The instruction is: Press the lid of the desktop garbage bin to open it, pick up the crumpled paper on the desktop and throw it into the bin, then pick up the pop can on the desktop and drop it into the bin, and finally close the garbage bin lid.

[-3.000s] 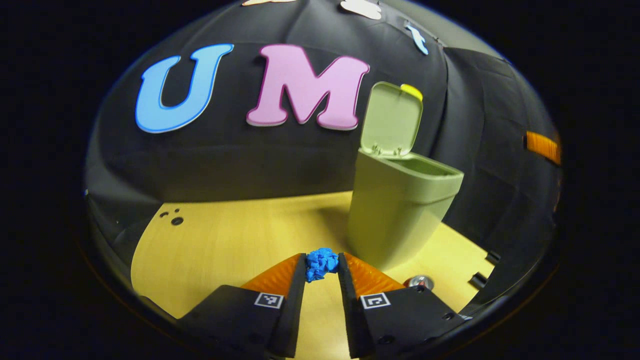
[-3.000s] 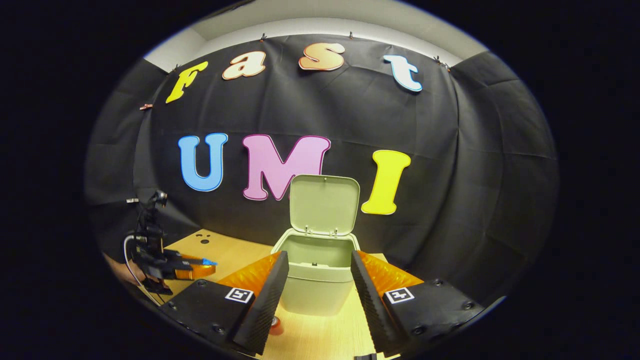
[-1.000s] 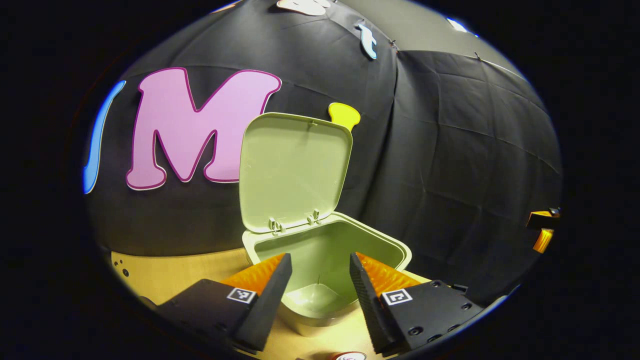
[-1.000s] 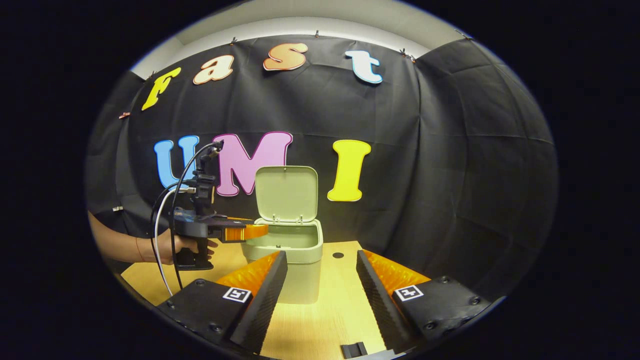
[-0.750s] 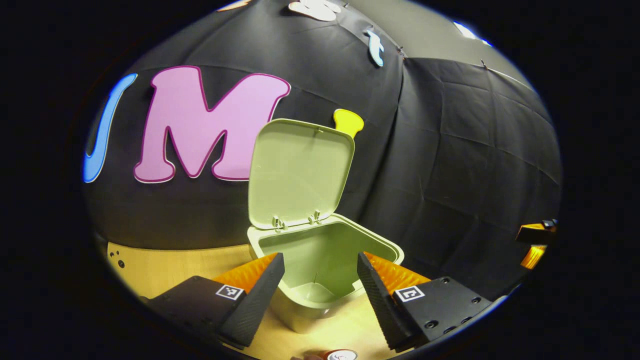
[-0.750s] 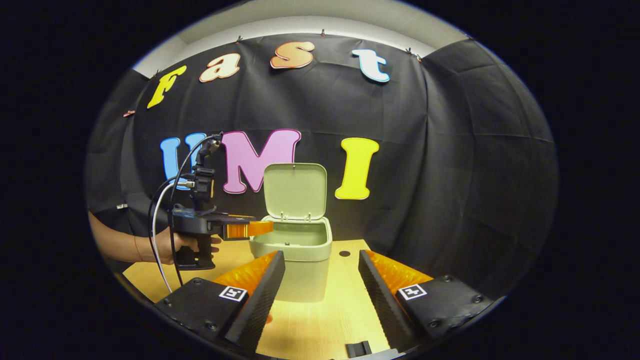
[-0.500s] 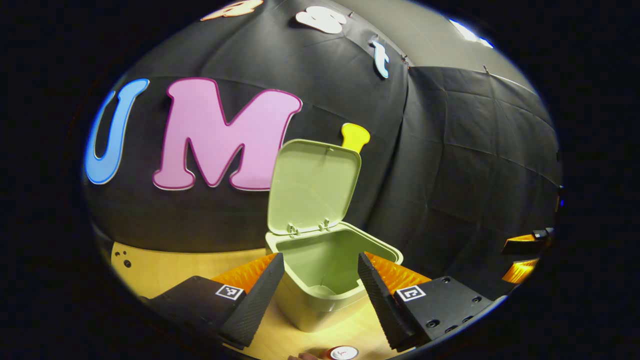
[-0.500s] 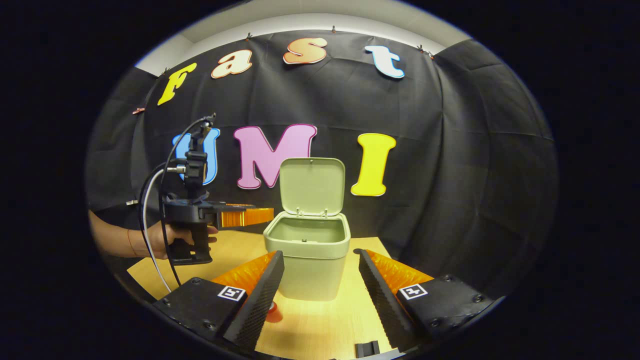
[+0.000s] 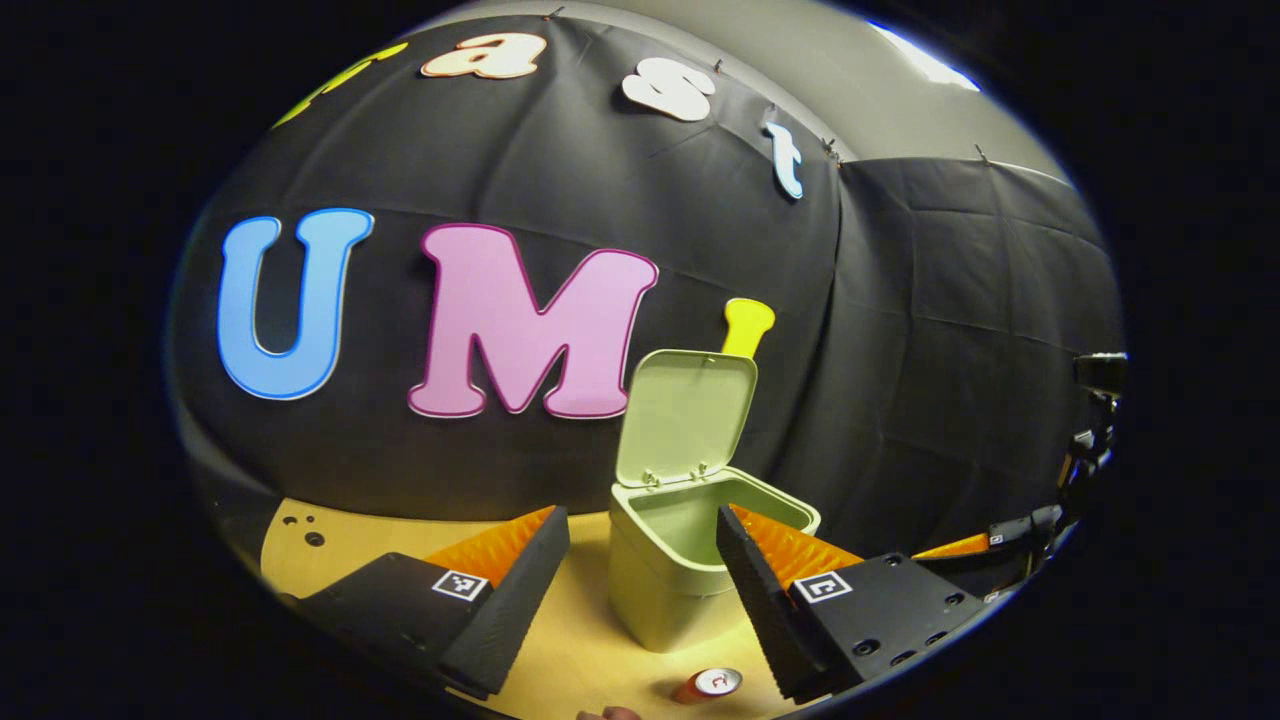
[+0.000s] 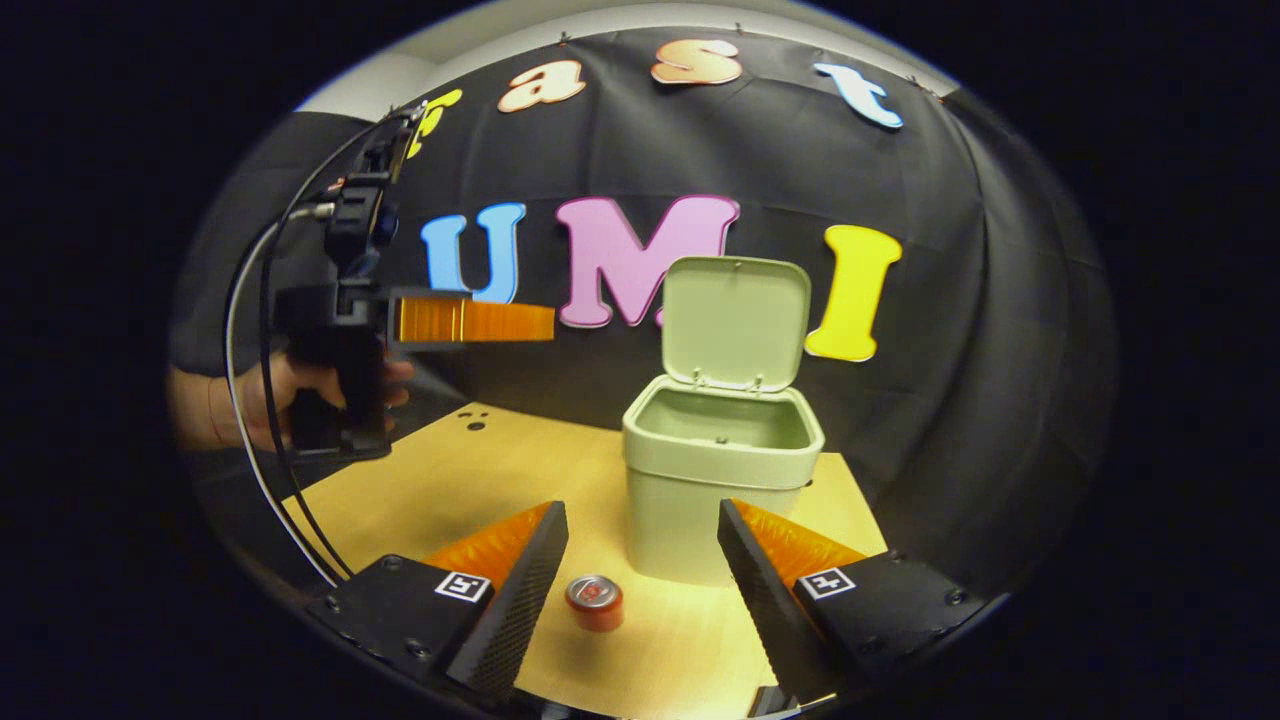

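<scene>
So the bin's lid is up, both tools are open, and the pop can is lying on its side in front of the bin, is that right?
Not quite: in the right gripper view the pop can stands upright, top facing up, in front of the bin. The lid is up, and the left tool and right tool are open.

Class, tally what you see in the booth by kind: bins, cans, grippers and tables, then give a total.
Bins: 1, the green bin, lid up
Cans: 1, the pop can, upright on the table
Grippers: 2, the left gripper and the right gripper
Tables: 1, the wooden table
Total: 5

left tongs (image 10: 545, 322): black pistol-grip body | ribbed fingers | black and white cables (image 10: 262, 400) | square coded tags (image 9: 460, 584)
</scene>
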The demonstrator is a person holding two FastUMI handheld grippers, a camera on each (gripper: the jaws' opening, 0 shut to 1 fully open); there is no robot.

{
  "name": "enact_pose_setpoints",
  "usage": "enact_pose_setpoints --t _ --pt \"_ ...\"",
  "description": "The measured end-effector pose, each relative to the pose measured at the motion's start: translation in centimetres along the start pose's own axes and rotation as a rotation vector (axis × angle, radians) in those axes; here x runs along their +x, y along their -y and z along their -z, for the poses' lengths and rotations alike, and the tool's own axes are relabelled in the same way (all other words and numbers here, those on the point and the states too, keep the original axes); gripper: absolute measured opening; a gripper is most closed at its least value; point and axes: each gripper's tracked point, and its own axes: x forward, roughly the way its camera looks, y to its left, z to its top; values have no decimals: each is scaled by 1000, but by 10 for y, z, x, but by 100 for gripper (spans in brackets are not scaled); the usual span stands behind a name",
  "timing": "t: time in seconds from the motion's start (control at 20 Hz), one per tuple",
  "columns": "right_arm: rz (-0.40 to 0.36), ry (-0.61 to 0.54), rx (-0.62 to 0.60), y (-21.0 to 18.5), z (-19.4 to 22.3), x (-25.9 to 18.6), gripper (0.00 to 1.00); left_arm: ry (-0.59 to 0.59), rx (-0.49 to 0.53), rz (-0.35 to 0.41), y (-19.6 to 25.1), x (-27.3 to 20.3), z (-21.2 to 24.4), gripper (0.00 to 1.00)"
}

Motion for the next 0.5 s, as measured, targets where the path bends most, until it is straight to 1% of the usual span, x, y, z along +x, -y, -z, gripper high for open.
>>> enact_pose_setpoints --t 0.2,0.25,0.3,0.5 --pt "-66 -86 -59 -19 42 28 98 -31 -25 -68 -25 -33 16 95" --pt "-86 -110 -66 -23 55 35 98 -39 -33 -88 -31 -41 20 95" --pt "-101 -137 -71 -24 67 40 98 -49 -43 -109 -48 -52 29 95" --pt "-161 -238 -92 -35 115 58 98 -74 -77 -194 -70 -79 42 95"
